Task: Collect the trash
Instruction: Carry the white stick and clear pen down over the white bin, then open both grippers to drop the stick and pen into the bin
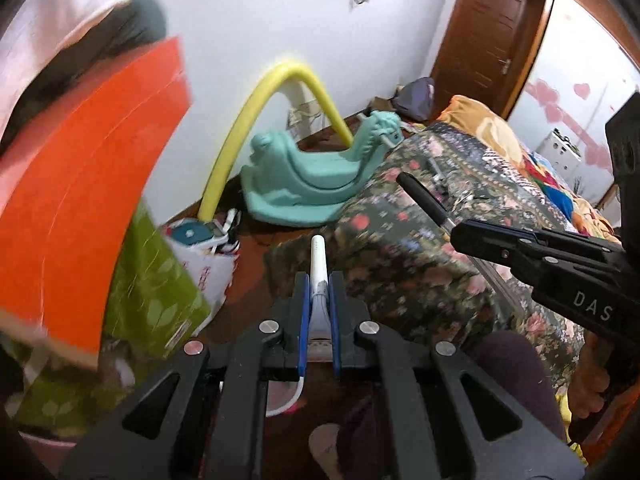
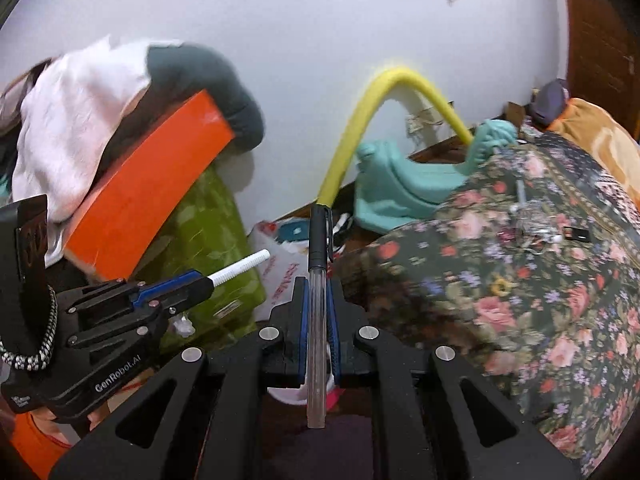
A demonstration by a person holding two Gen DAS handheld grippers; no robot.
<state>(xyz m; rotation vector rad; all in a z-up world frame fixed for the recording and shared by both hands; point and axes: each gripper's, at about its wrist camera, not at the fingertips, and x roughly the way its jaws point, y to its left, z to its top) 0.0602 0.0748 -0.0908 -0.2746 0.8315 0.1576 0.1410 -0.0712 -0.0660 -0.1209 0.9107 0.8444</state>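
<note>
My left gripper [image 1: 319, 280] is shut on a white pen-like tube [image 1: 318, 258] that sticks out forward past the fingertips; it also shows from the side in the right wrist view [image 2: 240, 268]. My right gripper [image 2: 319, 284] is shut on a clear pen with a black cap [image 2: 319, 240]; in the left wrist view the same pen [image 1: 424, 196] juts from the right gripper [image 1: 460, 232] over the bed. Both grippers are held in the air beside the floral bedspread [image 2: 520, 300]. Small clear scraps [image 2: 532, 224] lie on the bedspread.
An orange box [image 1: 80, 180] and a green leaf-print bag [image 1: 156, 288] stand at the left, with clothes [image 2: 80, 120] on top. A white plastic bag [image 1: 208, 264] with things in it sits on the floor. A teal rocking toy [image 1: 316, 176] and a yellow foam tube [image 1: 248, 112] stand by the wall.
</note>
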